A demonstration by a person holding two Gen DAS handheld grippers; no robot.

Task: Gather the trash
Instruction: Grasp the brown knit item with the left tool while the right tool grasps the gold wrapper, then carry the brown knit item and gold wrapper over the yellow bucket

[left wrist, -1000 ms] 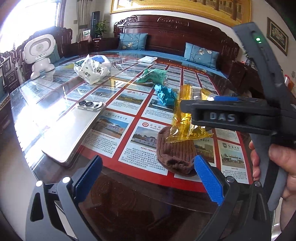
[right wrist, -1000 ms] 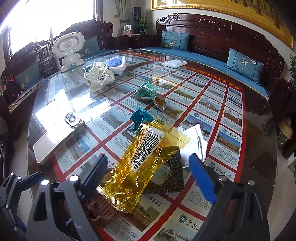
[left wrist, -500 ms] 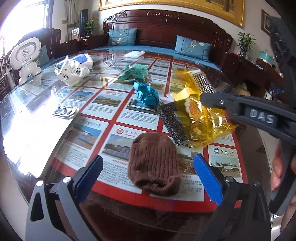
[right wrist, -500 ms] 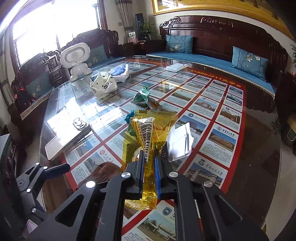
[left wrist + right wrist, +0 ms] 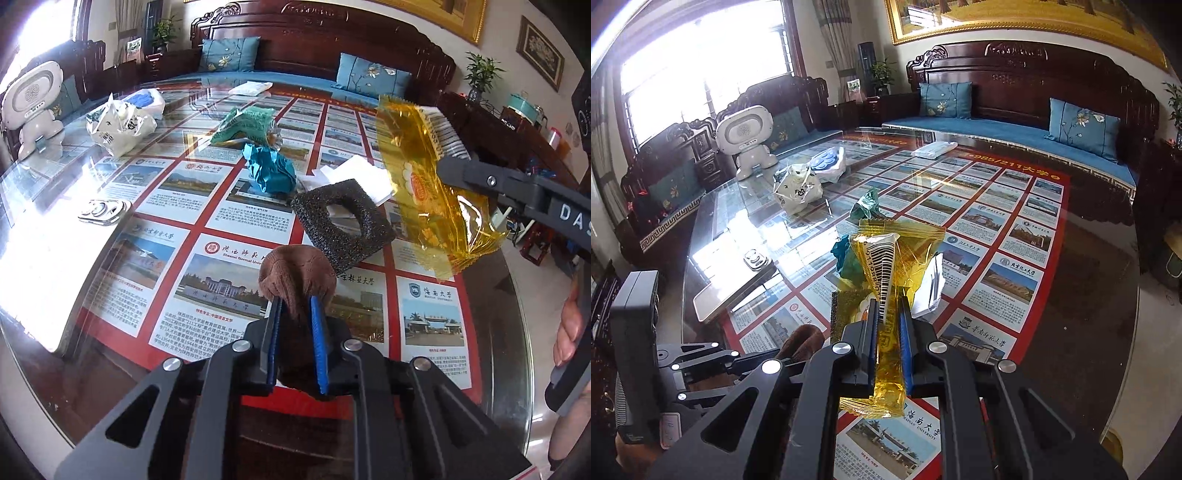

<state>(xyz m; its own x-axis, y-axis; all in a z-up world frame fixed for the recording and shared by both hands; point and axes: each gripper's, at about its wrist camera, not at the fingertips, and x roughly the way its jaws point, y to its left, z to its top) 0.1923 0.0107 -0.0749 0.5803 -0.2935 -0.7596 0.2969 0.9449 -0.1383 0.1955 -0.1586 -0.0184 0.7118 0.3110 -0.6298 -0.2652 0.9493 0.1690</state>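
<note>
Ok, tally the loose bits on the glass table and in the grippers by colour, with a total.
Yellow: 1, clear yellow snack wrapper
Brown: 1, brown knitted sock
Black: 1, black foam square
Teal: 1, crumpled teal paper
Green: 1, green foil packet
Total: 5

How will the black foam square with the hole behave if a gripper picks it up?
The black foam square looks porous, so probably very light and squashy. Its rough surface should resist slipping. It lies flat on the glass table, so catching an edge may be awkward.
</note>
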